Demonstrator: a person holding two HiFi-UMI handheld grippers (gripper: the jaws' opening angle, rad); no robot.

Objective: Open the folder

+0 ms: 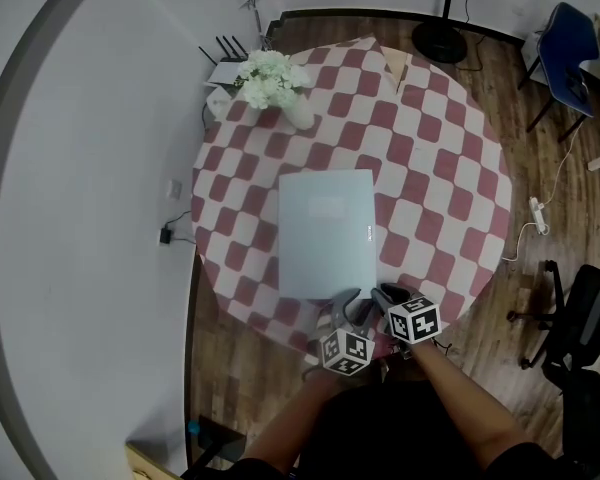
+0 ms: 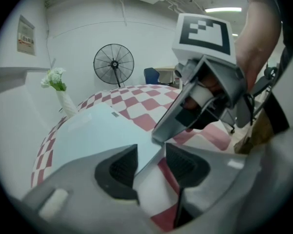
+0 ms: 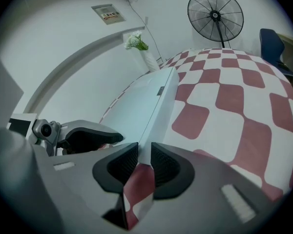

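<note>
A pale blue folder (image 1: 325, 233) lies flat and closed on the round table with a red-and-white checked cloth (image 1: 450, 168). Both grippers meet at its near edge. My left gripper (image 1: 345, 306) is open; in the left gripper view the folder (image 2: 97, 130) has its near corner in the gap between the left gripper's (image 2: 151, 162) pads, with no pad pressing on it. My right gripper (image 1: 385, 296) sits just to the right. In the right gripper view its (image 3: 144, 160) pads are closed on the thin near corner of the folder (image 3: 146, 101).
A white vase of white flowers (image 1: 275, 83) stands at the table's far left edge. A standing fan (image 1: 440, 28) and a blue chair (image 1: 565, 58) are beyond the table. A black office chair (image 1: 580, 328) stands to the right. A curved white wall runs along the left.
</note>
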